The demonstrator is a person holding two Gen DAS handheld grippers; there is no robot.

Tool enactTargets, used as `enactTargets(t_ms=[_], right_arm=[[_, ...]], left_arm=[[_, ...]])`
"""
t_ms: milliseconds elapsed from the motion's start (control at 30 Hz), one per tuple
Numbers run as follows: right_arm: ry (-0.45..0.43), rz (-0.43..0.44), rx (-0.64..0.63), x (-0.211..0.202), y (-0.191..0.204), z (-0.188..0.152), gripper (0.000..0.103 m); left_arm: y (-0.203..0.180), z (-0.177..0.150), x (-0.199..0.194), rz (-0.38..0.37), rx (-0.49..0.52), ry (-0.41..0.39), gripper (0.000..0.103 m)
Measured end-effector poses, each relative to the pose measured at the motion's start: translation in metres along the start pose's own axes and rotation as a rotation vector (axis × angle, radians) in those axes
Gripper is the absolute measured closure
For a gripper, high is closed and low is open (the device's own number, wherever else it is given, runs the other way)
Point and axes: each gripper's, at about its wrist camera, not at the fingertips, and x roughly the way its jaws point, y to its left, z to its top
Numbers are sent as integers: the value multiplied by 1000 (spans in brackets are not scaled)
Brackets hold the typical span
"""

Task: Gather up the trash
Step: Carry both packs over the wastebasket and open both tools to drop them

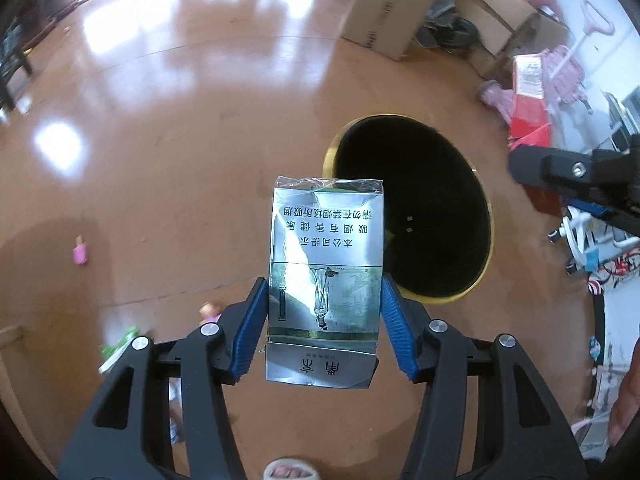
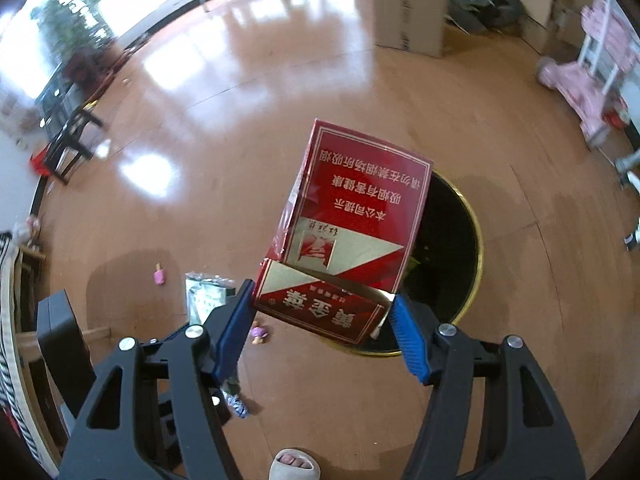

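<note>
My left gripper (image 1: 324,312) is shut on a silver cigarette pack (image 1: 326,248) with a green picture, held upright just left of the round black bin with a gold rim (image 1: 416,208). My right gripper (image 2: 322,316) is shut on a red cigarette pack (image 2: 352,216) with its lid flipped open, tilted over the near left part of the same bin (image 2: 448,240). The right gripper also shows at the right edge of the left wrist view (image 1: 576,176), with the red pack (image 1: 528,92) above it. The silver pack shows in the right wrist view (image 2: 206,294).
Shiny brown floor all round. A small pink toy (image 1: 80,254) and a small doll (image 2: 259,334) lie on the floor at left. Cardboard boxes (image 1: 390,8) stand behind the bin. Pink children's toys (image 2: 596,92) are at right. A dark chair (image 2: 70,140) is far left. My foot (image 2: 294,462) is below.
</note>
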Motion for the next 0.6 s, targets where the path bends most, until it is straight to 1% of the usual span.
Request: enactTargets(t_ms=[100,200,367,467,500,533,600], right_arm=[[15,-7,40,11,-16,6,39],[24,8,93,18,-34,12,39],[57,0,110,34,-40,15,39],[56,1,122,34,-41,16,39],[52,0,125,33,-40,15,39],[50,0,127,33,-40,16,39],[43,-1,131,33,-38,17,39]], left_arm=[[-14,12,19,-18,-1,14,48],[-25,20,30,-10,25,19,48],[-38,31,47,-4,39,21,48],[-40,39,53,-33,16,30,48],[-41,41,54,-32,23,26,48],[-44,42,55,-15,37,23,48],[-45,45,57,-20,45,24,48]])
